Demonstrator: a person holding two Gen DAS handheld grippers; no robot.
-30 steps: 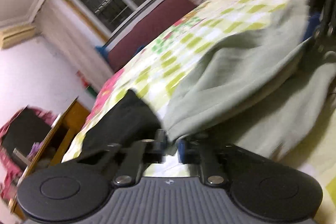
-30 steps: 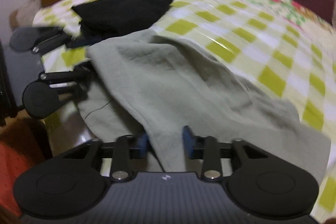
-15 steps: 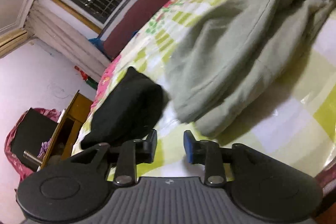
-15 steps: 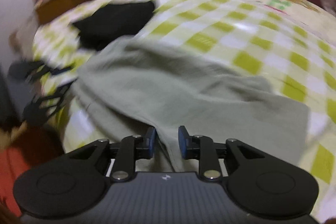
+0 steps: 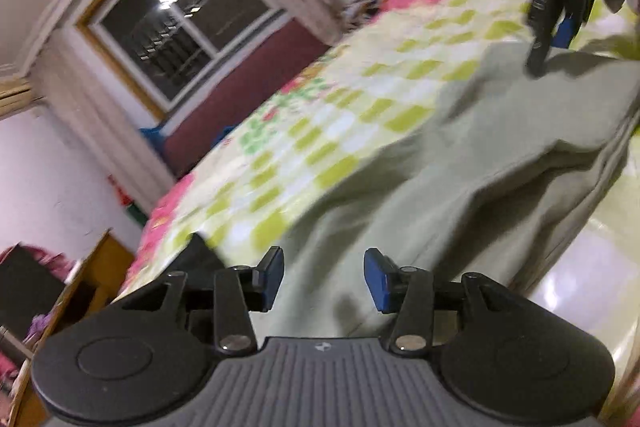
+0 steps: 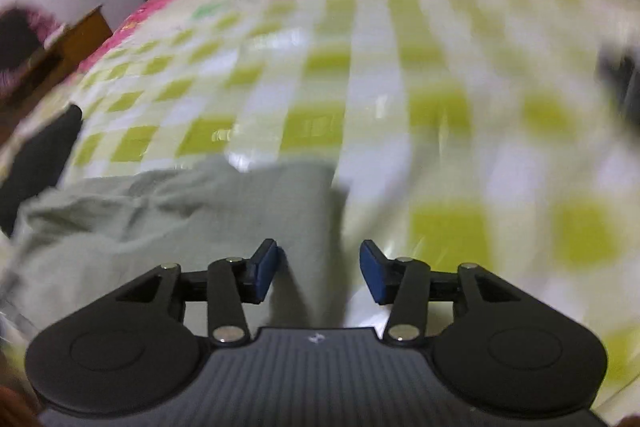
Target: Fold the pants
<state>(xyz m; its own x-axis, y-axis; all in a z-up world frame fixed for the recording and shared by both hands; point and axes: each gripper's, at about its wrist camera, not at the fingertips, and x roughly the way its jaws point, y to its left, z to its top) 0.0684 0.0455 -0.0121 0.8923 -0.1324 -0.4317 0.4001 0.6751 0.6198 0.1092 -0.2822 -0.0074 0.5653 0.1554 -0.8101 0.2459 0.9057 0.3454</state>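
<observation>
The grey-green pants (image 5: 480,163) lie folded on the checked bedspread (image 5: 320,131). My left gripper (image 5: 323,277) is open and empty, just above the near part of the pants. My right gripper (image 6: 318,273) is open and empty over the pants' corner (image 6: 180,211); the right wrist view is blurred. The right gripper also shows in the left wrist view (image 5: 556,23) at the top right, above the far end of the pants.
A black garment (image 6: 36,163) lies on the bed to the left of the pants. A wooden desk (image 5: 96,267) stands beyond the bed's left end. A window (image 5: 180,23) and a dark red headboard (image 5: 248,99) are on the far side.
Both grippers have let go of the pants and opened wide. The pants now lie flat on the bed. The right gripper has swung toward the right.
</observation>
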